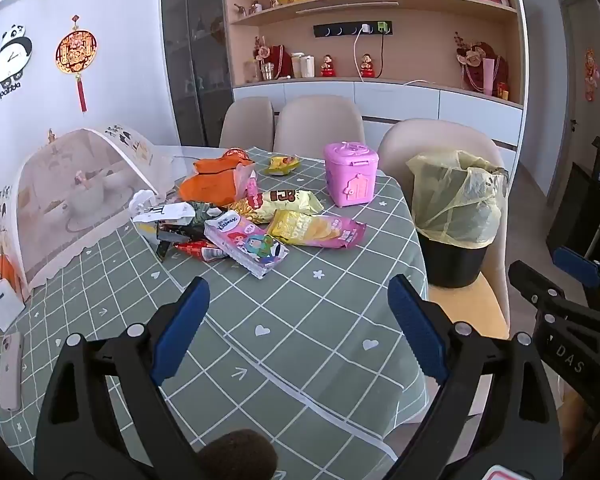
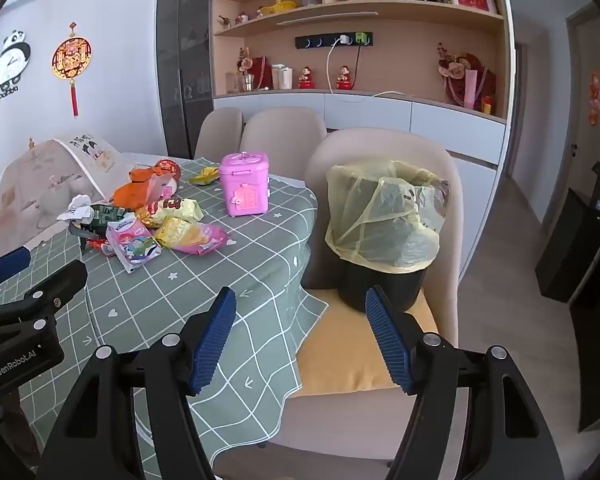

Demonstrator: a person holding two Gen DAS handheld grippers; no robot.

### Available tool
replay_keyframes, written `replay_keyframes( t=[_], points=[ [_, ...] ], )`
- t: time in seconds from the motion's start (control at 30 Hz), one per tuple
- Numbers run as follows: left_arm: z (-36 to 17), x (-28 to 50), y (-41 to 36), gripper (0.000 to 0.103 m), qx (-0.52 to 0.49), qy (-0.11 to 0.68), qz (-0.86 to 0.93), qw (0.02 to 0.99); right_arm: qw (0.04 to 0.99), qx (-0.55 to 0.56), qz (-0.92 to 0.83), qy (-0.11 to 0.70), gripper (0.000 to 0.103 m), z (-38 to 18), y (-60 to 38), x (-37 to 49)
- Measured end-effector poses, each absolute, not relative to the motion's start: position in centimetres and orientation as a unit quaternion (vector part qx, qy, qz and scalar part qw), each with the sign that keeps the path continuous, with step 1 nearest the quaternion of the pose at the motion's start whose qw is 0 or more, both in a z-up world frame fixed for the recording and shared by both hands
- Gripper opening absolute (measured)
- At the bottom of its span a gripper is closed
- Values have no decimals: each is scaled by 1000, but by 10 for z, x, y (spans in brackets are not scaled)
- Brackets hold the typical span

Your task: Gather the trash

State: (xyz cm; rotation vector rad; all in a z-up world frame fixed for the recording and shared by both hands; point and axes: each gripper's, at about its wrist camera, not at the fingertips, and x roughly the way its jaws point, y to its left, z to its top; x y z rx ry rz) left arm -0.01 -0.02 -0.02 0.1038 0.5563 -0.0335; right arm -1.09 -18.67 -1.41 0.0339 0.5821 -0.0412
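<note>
Table (image 1: 300, 320) below; both hand-held grippers level, spread.

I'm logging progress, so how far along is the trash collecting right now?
Nothing looks collected yet. The left tool and right tool are both open and hold nothing. The wrapper pile lies on the table, and the lined bin waits on the chair. All wrappers remain.

**Even daylight, strong fisheye bending**

Both views are lit brightly and evenly by soft daylight; its source cannot be told. Only faint shadows are cast under the wrappers (image 1: 260, 216) on the table (image 1: 300, 320). The shelves (image 2: 360, 16) and walls are bent into curves, and the corners are cut off by a black rim. Focus is kept sharp throughout, with slight softness at the edges.
</note>
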Motion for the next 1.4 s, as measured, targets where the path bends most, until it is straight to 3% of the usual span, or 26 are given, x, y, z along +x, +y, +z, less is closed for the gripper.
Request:
replay_keyframes(
  t=[1.4],
  points=[
    [3,-6,3,86,42,275,-34,960,961,14,-32,275,64,-9,-188,-18]
  ],
)
